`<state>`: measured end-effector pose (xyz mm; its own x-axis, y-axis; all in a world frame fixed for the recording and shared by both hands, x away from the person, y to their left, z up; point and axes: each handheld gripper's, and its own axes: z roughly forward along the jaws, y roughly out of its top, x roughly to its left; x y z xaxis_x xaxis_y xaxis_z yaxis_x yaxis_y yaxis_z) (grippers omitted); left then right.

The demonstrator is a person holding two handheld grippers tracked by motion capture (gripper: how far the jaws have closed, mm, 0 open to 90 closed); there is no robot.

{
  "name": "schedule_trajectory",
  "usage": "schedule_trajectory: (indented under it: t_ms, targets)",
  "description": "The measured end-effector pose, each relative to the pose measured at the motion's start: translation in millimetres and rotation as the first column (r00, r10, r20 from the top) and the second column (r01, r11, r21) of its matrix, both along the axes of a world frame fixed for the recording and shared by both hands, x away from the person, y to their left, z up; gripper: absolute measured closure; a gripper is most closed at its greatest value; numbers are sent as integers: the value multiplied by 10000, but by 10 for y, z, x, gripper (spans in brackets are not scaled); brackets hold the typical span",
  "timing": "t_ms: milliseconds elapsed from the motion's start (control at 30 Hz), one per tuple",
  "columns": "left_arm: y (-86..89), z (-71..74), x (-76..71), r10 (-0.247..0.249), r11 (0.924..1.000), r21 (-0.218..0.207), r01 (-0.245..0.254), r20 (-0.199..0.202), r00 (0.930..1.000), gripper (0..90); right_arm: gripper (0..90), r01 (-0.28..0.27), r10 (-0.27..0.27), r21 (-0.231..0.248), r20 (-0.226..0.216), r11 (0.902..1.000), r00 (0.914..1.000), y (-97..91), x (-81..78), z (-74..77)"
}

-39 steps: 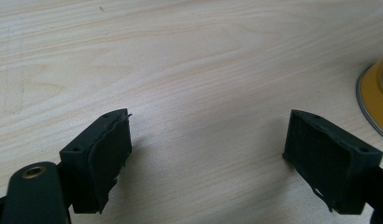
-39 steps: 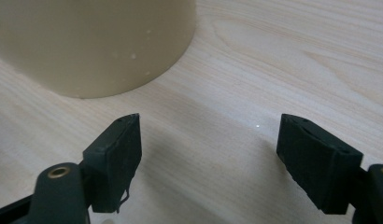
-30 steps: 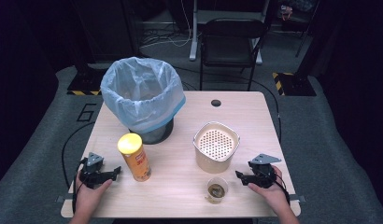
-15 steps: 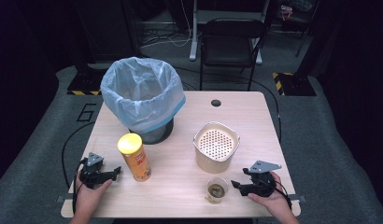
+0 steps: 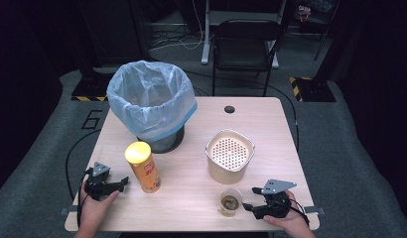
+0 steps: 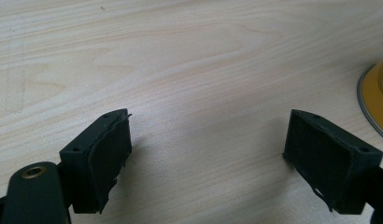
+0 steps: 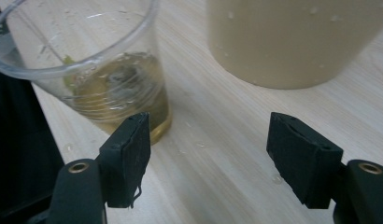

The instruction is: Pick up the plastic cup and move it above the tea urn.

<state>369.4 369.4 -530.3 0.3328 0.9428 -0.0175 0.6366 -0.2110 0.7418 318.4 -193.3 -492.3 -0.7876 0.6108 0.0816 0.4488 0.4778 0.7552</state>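
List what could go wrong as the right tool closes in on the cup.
1. The plastic cup holds brownish liquid and stands near the table's front edge; a nudge from the open right tool could tip or spill it.
2. The cup sits off to one side of the tool's jaws, not between them, so closing now would likely miss it.
3. The strainer basket stands close behind and could get bumped.

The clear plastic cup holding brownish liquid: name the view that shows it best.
The right gripper view: the clear plastic cup looms close, its brownish liquid and droplets plain. The high view shows the cup small, near the table's front edge.
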Motion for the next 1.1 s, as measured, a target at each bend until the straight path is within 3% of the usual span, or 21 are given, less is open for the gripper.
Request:
schedule_trajectory:
  t_ms: [400, 633, 667, 1100]
  targets:
    - [-5, -1, -10, 40, 10000, -48, -40, -38, 10000, 146, 299, -705, 705, 30, -55, 9975, 9975, 105, -33, -8]
    - [-10, -12, -16, 116, 9999, -28, -116, 153, 9998, 146, 289, -1494, 1494, -58, 54, 9888, 9888, 198, -62, -5]
    - [-3, 2, -20, 44, 10000, 19, -44, -19, 10000, 146, 285, -1610, 1610, -24, 19, 9869, 9869, 211, -65, -5]
    - [-6, -3, -23, 51, 10000, -35, -51, 17, 10000, 146, 239, -2198, 2185, 550, 281, 9740, 9754, 443, -35, 22]
